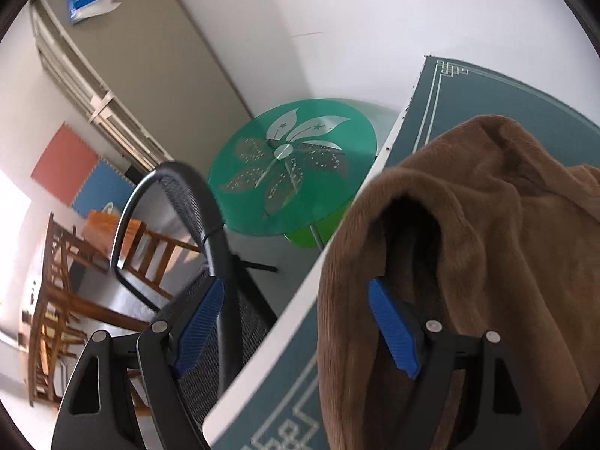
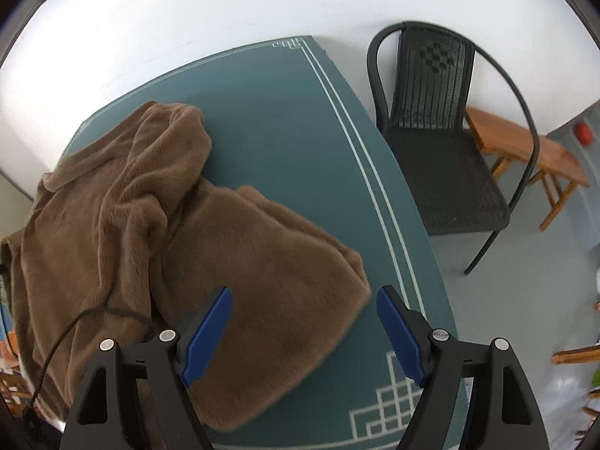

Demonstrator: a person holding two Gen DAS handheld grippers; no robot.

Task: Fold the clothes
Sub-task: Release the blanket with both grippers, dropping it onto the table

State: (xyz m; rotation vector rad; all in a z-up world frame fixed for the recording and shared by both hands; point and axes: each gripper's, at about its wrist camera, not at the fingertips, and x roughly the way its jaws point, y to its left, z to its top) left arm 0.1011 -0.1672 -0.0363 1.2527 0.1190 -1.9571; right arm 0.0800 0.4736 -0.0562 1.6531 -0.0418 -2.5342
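Note:
A brown fleece garment (image 2: 232, 247) lies crumpled on the teal table mat (image 2: 285, 123), bunched high at the left and spread flatter toward the near right. My right gripper (image 2: 303, 333) hovers open just above its near edge, with one blue pad (image 2: 208, 337) over the fabric and the other over bare mat. In the left wrist view the garment (image 1: 487, 225) rises in a mound at the right. My left gripper (image 1: 296, 322) is open at the table's edge. Its right finger (image 1: 393, 330) is tucked into a fold of the fabric, and its left finger hangs off the table.
A black mesh chair (image 2: 446, 172) stands right of the table, with a wooden bench (image 2: 525, 150) behind it. Left of the table are another black chair (image 1: 187, 202), a round green glass table (image 1: 292, 165) and wooden chairs (image 1: 75, 270). A black cable (image 2: 75, 322) trails over the garment.

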